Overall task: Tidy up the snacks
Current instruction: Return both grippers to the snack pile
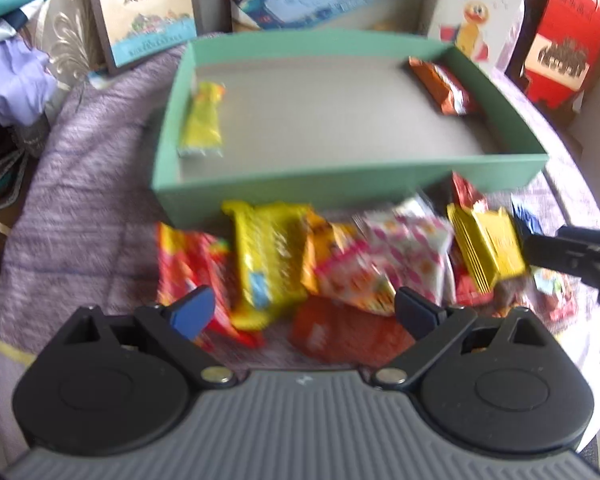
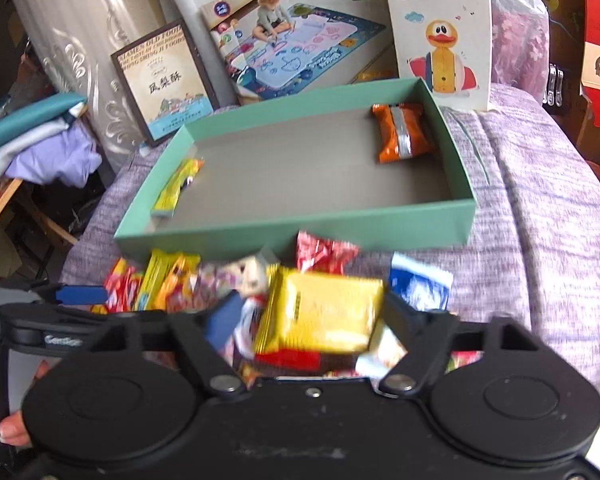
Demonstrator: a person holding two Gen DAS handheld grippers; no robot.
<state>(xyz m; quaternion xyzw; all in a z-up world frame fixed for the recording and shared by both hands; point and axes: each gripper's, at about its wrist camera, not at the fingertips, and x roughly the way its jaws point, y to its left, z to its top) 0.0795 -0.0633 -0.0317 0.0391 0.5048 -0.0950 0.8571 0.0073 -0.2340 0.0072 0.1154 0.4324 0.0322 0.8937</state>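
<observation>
A green box (image 1: 340, 190) (image 2: 300, 232) holds a yellow packet (image 1: 202, 122) (image 2: 176, 190) at its left and an orange packet (image 1: 440, 84) (image 2: 402, 132) at its far right. A pile of snack packets (image 1: 332, 264) (image 2: 204, 280) lies in front of it. My right gripper (image 2: 304, 320) is shut on a yellow square packet (image 2: 320, 312) (image 1: 486, 248) and holds it above the pile. My left gripper (image 1: 304, 312) is open and empty over the pile's near side.
The box and the snacks sit on a purple cloth (image 2: 540, 200). Toy and food boxes (image 2: 440, 28) stand behind the green box. Folded clothes (image 2: 40, 148) lie at the left. A red box (image 1: 564, 40) stands at the far right.
</observation>
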